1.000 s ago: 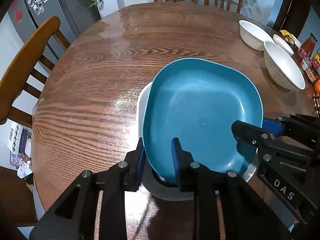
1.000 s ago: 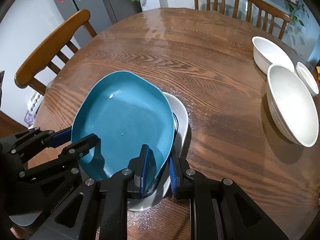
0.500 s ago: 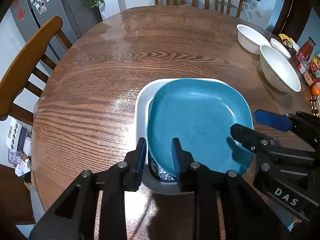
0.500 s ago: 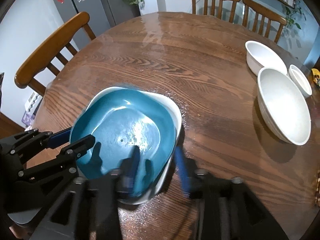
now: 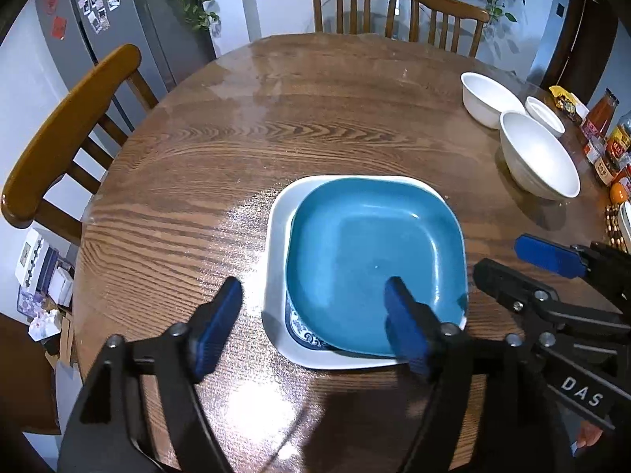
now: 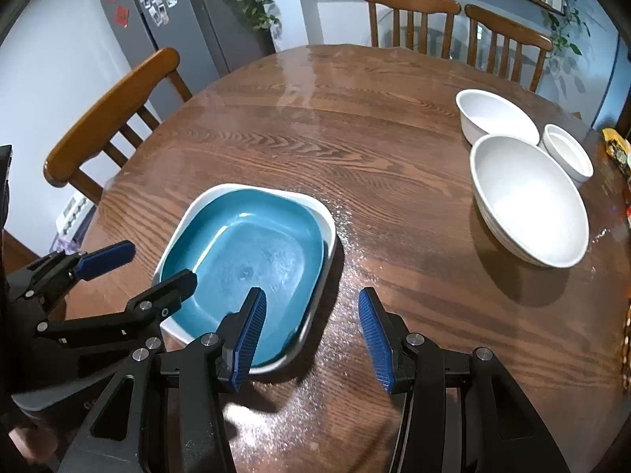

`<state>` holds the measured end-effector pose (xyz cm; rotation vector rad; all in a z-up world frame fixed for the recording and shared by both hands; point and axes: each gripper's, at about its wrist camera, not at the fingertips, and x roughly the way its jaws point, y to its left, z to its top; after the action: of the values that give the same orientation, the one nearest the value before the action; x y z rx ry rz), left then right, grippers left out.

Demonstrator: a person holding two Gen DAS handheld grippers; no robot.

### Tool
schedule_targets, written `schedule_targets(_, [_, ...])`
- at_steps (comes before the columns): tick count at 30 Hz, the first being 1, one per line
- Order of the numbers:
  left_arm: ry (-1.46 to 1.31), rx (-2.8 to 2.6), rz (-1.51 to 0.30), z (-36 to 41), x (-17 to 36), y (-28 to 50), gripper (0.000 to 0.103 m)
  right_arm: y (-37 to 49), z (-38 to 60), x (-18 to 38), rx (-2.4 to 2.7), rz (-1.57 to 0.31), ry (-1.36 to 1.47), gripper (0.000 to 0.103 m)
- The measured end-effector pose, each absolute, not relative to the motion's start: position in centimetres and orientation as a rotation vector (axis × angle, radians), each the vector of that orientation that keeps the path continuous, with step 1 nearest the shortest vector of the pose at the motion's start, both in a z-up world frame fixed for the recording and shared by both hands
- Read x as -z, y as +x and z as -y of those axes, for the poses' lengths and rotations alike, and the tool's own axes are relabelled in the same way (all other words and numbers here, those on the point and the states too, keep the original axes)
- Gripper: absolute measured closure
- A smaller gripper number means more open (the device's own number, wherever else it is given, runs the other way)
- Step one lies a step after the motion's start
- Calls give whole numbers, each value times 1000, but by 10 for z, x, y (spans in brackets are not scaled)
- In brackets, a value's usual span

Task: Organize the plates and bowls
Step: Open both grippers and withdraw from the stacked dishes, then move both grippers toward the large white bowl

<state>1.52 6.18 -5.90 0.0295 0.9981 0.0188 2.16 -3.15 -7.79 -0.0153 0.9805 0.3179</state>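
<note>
Smaller plate (image 5: 374, 264) sits nested in larger plate (image 5: 276, 244) at lower centre of frame, on the worktop (image 5: 276, 126). Three bowls (image 6: 528, 197) grouped at right of frame, just beside one another. Chair (image 5: 67, 138) at left edge; two chairs (image 5: 394, 12) behind the worktop, top of frame.

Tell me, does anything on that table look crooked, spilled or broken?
Nothing is broken. The blue plate sits off-centre on the white plate, pushed toward one side, with a patterned plate peeking out beneath. The three white bowls stand loose, not nested. Pale specks dust the table beside the plates.
</note>
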Motion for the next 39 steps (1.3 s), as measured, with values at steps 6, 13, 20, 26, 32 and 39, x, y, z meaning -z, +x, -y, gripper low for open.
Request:
schedule_targets(6, [35, -36, -977, -52, 52, 8, 13, 10, 52, 70, -313, -958, 16, 53])
schedule_targets(13, [68, -36, -974, -34, 46, 2, 8, -3, 88, 64, -274, -936, 78, 48])
schedule_targets(20, [119, -19, -941, -7, 37, -6, 1, -20, 134, 56, -210, -905, 140, 42])
schedule_targets(26, [138, 13, -915, 17, 27, -11, 1, -33, 171, 49, -161, -890, 161, 42])
schedule_targets(32, [138, 42, -891, 39, 17, -12, 1, -41, 203, 33, -109, -855, 170, 42])
schedule_targets(39, [133, 66, -860, 61, 4, -7, 1, -44, 231, 13, -64, -817, 143, 42])
